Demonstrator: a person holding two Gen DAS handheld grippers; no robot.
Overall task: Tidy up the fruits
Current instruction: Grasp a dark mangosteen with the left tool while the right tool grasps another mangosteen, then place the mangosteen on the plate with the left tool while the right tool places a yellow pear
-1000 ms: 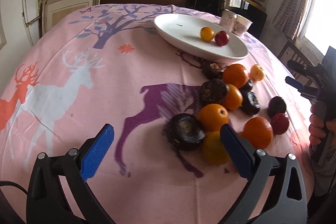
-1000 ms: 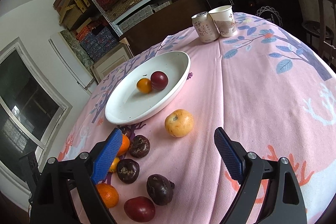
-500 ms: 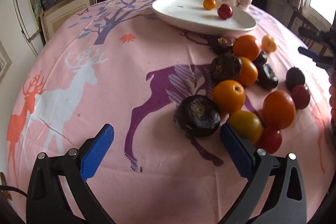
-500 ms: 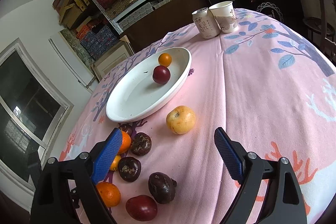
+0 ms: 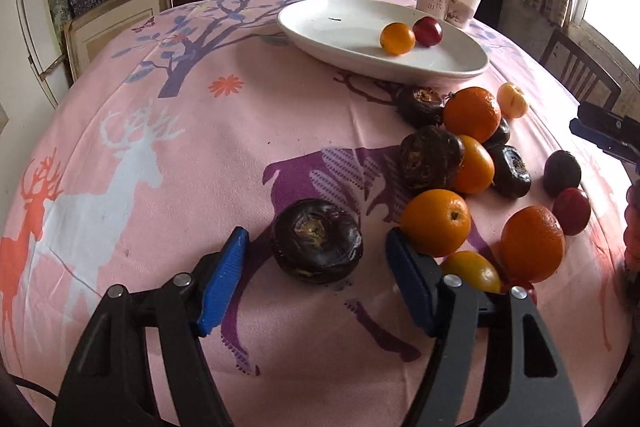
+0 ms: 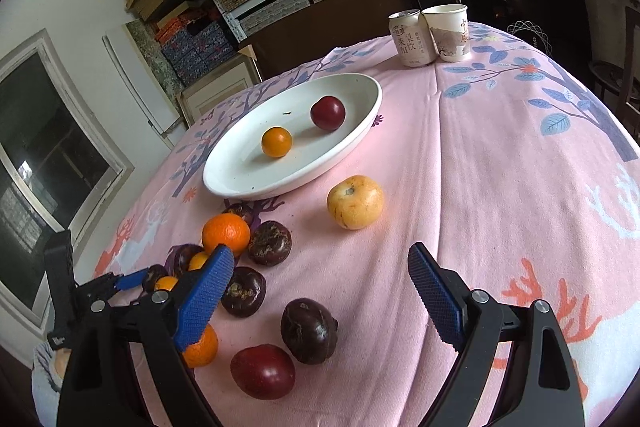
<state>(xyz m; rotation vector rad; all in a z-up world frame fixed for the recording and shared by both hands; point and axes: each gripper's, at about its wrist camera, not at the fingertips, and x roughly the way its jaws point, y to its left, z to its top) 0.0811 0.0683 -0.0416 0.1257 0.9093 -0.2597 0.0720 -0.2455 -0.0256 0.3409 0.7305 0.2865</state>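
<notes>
A white oval plate [image 5: 352, 39] [image 6: 240, 179] holds a small orange [image 5: 397, 38] [image 6: 276, 141] and a red plum [image 5: 427, 31] [image 6: 327, 112]. Several oranges, dark mangosteens and plums lie loose on the pink cloth. My left gripper [image 5: 316, 267] is open, its blue pads on either side of a dark mangosteen [image 5: 317, 246], not touching it. My right gripper [image 6: 320, 287] is open and empty above another mangosteen [image 6: 309, 330] and a red plum [image 6: 263, 371]. A yellow apple [image 6: 355, 201] lies just beyond it.
A drink can [image 6: 411, 37] and a paper cup [image 6: 450, 31] stand at the far side of the round table. A wooden chair [image 5: 580, 75] stands at the right. Shelves with boxes line the back wall. The left gripper shows in the right wrist view [image 6: 100, 287].
My left gripper moved forward and down and its jaws narrowed around the near mangosteen. The small orange rolled within the plate. My right gripper shifted slightly closer to the fruit.
</notes>
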